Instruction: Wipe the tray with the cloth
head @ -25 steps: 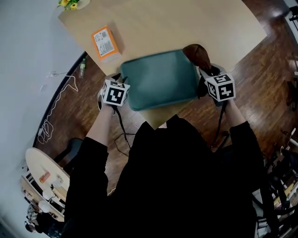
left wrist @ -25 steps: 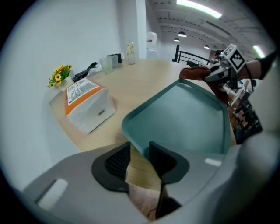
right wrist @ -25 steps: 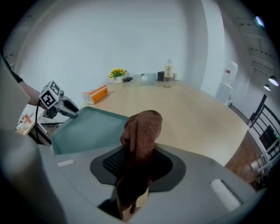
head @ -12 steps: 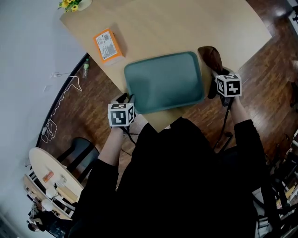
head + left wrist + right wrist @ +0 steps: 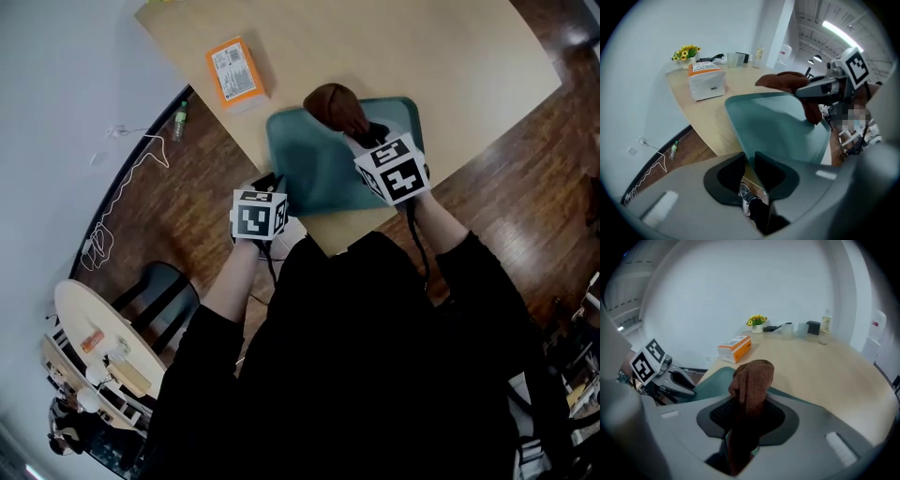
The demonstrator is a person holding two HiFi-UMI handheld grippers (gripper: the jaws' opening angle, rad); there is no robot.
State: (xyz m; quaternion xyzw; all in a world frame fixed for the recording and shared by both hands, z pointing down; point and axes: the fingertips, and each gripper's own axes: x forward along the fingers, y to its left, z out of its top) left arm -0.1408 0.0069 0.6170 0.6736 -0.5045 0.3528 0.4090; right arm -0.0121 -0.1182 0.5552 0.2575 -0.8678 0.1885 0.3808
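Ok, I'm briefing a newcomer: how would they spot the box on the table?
Start at the light wooden table, then the teal tray at its near corner. Beyond the tray, to the left, lies a small box: the only orange-topped thing there.

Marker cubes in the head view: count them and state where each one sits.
2. One marker cube is by the tray's near-left corner. The other is over the tray, on the person's side of the brown cloth. None appears hidden.
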